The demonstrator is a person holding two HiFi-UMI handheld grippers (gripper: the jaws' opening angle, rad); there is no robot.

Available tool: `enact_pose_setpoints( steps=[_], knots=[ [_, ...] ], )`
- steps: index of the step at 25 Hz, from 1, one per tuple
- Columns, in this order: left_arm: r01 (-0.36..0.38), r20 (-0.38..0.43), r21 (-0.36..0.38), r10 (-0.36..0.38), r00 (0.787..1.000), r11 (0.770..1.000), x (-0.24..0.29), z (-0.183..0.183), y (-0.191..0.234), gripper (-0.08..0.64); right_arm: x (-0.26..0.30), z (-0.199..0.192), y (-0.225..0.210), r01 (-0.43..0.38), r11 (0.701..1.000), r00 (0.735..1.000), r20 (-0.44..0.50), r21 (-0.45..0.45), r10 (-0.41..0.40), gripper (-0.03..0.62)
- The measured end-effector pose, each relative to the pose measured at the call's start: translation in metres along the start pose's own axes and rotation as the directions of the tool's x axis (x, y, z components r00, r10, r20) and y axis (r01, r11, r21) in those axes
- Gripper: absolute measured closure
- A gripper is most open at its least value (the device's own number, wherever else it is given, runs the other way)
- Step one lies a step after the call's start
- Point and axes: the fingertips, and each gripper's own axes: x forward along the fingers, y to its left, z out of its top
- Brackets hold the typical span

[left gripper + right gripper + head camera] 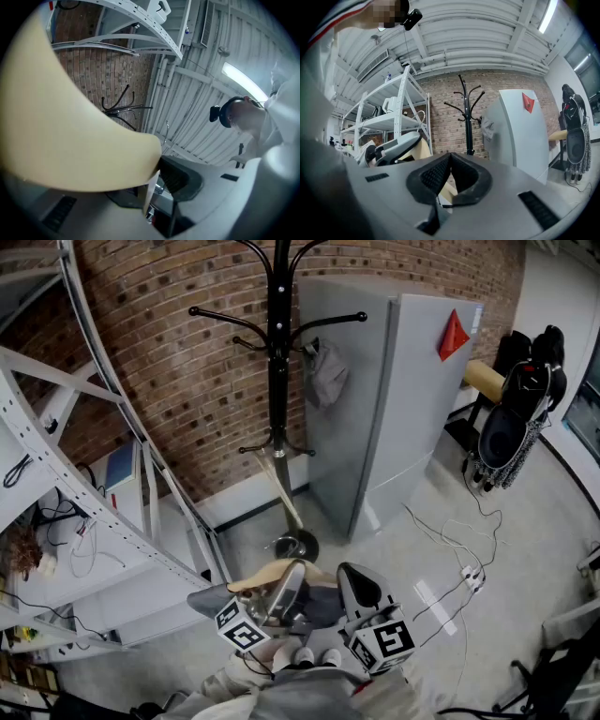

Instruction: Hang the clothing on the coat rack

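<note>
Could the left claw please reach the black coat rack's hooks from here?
Probably not yet: the left claw, gripping a cream fabric garment, sits low, seemingly short of the black metal coat rack; nothing seems to block the way.

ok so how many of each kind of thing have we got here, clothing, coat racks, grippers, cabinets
clothing: 2 (grey garment hanging on the rack, cream garment in the left gripper)
coat rack: 1
grippers: 2 (left gripper, right gripper)
grey cabinet: 1
total: 6
</note>
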Motion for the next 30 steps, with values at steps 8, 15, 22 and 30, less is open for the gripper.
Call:
enact_pose_setpoints(
  steps=[8,15,22,30],
  knots=[
    [0.0,-0.012,-0.028,0.0,1.0,1.0,0.006,-0.015,-0.008,0.449,-0.001,0.001,-0.003,-0.024,1.0,1.0,-0.002,0.003,0.024,0.568],
    [-0.02,-0.008,0.032,0.02,1.0,0.999,0.019,-0.026,-0.016,0.449,-0.009,0.007,-0.023,-0.062,0.998,0.998,0.016,-0.001,0.062,0.568],
    [-0.042,0.028,0.066,0.04,0.999,0.997,0.02,-0.021,-0.017,0.449,-0.01,0.01,-0.023,-0.105,0.995,0.994,0.028,-0.001,0.105,0.568],
    [-0.021,0.048,0.07,0.018,0.999,0.997,0.026,-0.013,-0.005,0.449,0.001,0.006,-0.028,-0.101,0.995,0.994,0.036,-0.001,0.101,0.568]
  ],
)
